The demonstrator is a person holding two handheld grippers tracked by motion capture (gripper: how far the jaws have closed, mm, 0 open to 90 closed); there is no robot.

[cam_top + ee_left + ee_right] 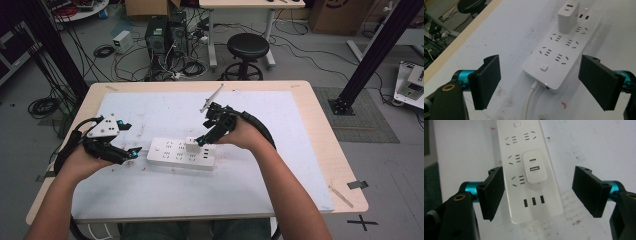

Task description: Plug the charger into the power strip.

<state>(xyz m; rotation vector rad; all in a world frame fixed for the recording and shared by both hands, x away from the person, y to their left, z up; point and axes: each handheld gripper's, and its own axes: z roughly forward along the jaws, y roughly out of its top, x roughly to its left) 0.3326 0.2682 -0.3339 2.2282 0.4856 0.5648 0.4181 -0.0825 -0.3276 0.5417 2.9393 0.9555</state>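
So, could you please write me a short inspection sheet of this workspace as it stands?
Surface: wooden table under a white mat, scuffed and stained.
Job's things: white power strip lies flat; white charger plugged into it, upright.
Clutter: thin light stick on the mat behind the right gripper.
Grippers: left gripper open at the strip's switch end, holding nothing; right gripper open beside the charger, not gripping it.
Cables: strip's white lead leaves the switch end; black cables trail from both grippers.
Surroundings: black stool, computer towers, loose floor cables.
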